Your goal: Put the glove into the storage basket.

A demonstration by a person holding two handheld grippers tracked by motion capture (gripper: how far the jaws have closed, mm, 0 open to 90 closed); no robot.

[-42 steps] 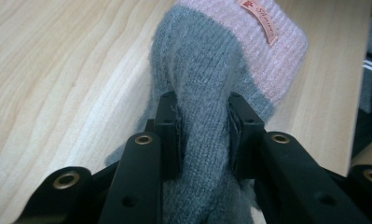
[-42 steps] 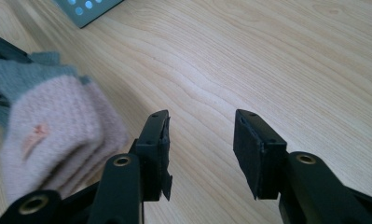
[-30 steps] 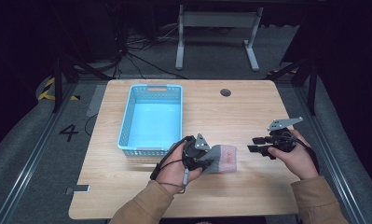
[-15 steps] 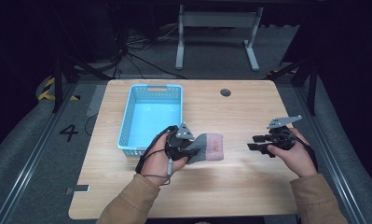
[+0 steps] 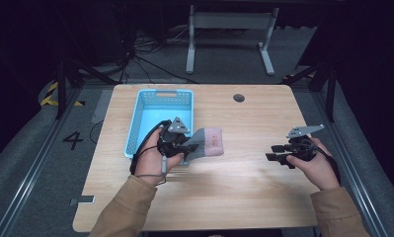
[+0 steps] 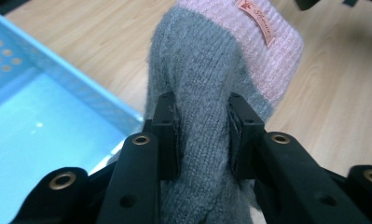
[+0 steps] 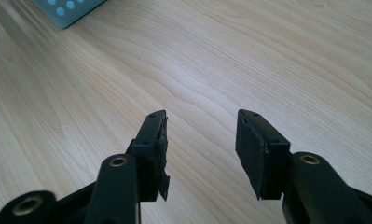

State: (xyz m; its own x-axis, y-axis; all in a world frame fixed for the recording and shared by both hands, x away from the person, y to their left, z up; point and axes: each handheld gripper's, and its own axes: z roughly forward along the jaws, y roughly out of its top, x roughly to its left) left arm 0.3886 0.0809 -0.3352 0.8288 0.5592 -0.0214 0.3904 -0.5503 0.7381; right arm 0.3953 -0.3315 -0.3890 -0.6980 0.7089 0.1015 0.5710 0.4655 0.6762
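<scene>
Sock (image 6: 207, 107), knitted, grey with pink cuff and small sewn label: clamped at its grey part between the jaws of the left gripper (image 5: 180, 143), cuff end hanging past the pads, held above the wooden surface (image 5: 244, 192) just beside the near right corner of the basket (image 5: 146, 101). Basket: light blue, perforated, nothing inside. Right gripper (image 7: 202, 149): jaws apart, nothing between them, hovering over bare surface, well apart from sock.
</scene>
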